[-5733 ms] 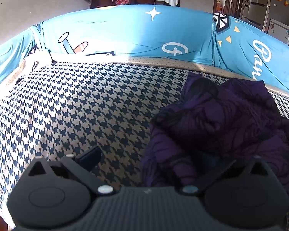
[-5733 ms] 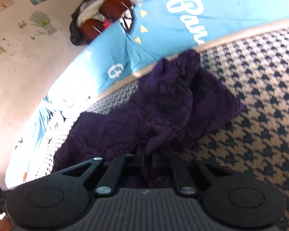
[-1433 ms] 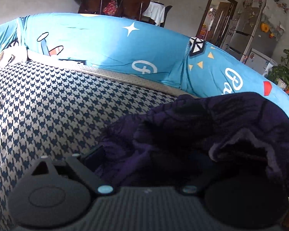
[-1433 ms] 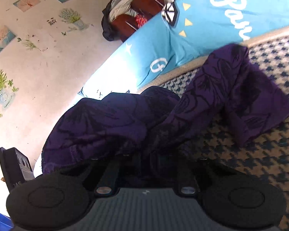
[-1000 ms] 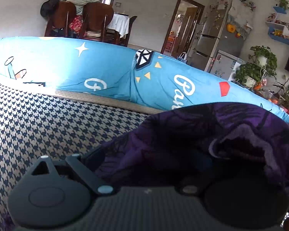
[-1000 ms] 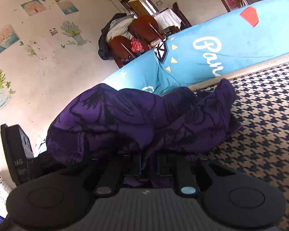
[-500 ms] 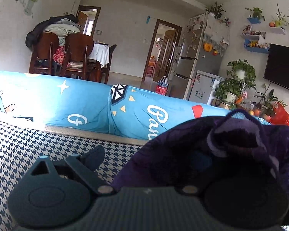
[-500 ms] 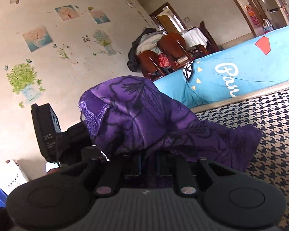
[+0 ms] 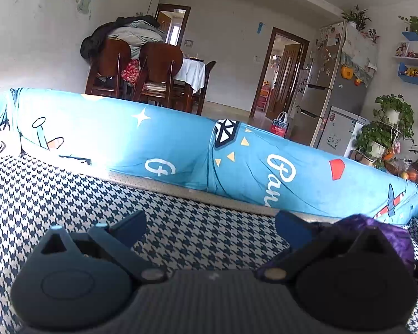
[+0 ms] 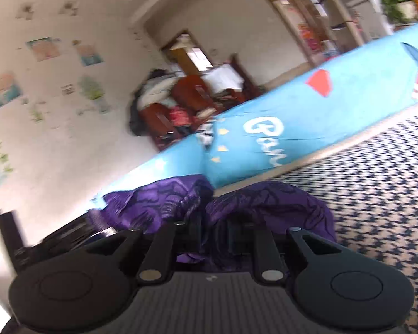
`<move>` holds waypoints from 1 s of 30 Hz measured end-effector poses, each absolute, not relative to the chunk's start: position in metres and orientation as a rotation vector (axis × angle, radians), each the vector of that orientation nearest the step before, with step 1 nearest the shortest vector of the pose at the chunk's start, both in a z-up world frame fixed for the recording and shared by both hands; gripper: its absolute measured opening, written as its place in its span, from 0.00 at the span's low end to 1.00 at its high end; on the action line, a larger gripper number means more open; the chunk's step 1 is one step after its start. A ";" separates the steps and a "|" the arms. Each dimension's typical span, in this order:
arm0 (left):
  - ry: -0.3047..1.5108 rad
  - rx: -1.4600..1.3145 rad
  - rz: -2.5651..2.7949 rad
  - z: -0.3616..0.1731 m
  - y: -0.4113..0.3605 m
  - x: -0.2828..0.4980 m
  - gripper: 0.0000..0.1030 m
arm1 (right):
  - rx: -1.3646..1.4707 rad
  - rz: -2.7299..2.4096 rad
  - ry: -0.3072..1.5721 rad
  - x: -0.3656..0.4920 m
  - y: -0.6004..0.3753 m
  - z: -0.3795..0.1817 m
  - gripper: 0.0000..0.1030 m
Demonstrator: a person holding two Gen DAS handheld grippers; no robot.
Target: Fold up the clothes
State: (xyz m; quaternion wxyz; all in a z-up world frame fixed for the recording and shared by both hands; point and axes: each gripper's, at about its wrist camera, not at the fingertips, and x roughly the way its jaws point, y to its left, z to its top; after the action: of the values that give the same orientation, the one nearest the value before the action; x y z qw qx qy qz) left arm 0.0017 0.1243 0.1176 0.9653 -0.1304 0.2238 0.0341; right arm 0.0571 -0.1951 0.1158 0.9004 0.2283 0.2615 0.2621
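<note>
Half a second ago purple cloth filled the left gripper (image 9: 210,222); now its jaws are opening wide, nothing between them, the purple garment (image 10: 264,206) draped only over its right finger. Right gripper (image 10: 214,231) stays pinched narrow on the garment, bunched above the houndstooth cushion (image 9: 69,194). Blue backrest cover (image 9: 167,144) behind.
</note>
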 end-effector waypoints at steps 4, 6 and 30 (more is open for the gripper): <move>0.511 -0.275 0.005 0.106 0.123 0.008 1.00 | 0.475 0.393 0.563 0.075 -0.204 0.110 0.21; 0.542 -0.274 -0.017 0.099 0.122 0.011 1.00 | 0.437 0.341 0.571 0.078 -0.206 0.108 0.22; 0.643 0.117 -0.367 0.040 0.015 -0.080 1.00 | 0.414 0.112 0.622 0.085 -0.246 0.098 0.62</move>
State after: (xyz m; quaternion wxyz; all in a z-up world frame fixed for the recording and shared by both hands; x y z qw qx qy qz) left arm -0.0796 0.0153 0.0403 0.9306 0.0571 0.3141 -0.1790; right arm 0.0854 -0.2464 0.0980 0.9295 0.2021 0.3035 0.0545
